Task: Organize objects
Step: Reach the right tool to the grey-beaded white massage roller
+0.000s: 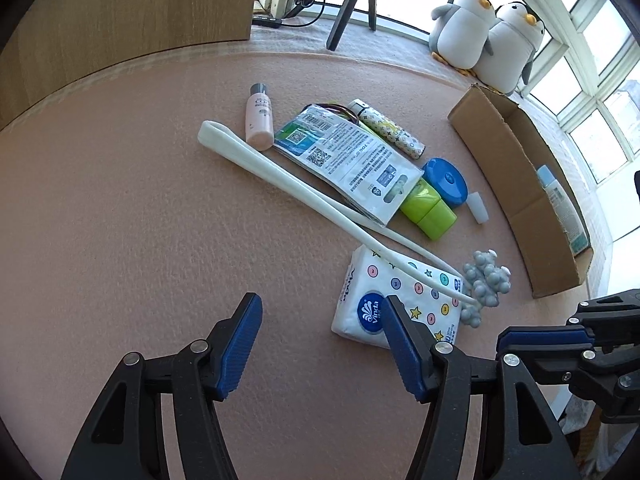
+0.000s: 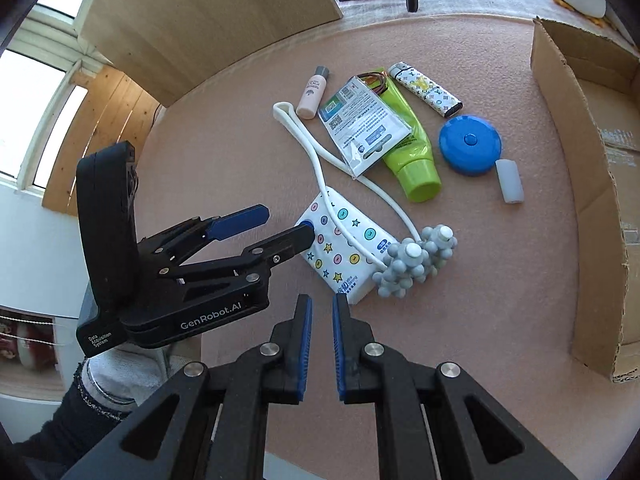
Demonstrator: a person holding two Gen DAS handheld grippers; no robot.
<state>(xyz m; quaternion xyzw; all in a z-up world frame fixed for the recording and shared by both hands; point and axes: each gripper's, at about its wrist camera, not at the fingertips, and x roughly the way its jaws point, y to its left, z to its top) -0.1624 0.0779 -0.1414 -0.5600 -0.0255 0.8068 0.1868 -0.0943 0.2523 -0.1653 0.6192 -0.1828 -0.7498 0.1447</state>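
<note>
Two grippers hover near the table's front edge: left gripper (image 2: 286, 224) spread wide beside the tissue pack (image 2: 346, 252), right gripper (image 2: 322, 312) nearly together, empty; next, probably clamping the pack for the box (image 2: 592, 184) at the right edge

Mat (image 1: 120, 200) left half: bare, passable.
Centre: clutter.
Right edge: cardboard box (image 1: 516, 184) blocks.

massager (image 2: 414, 262) on tissue pack (image 2: 346, 248), box (image 2: 576, 184) right
</note>
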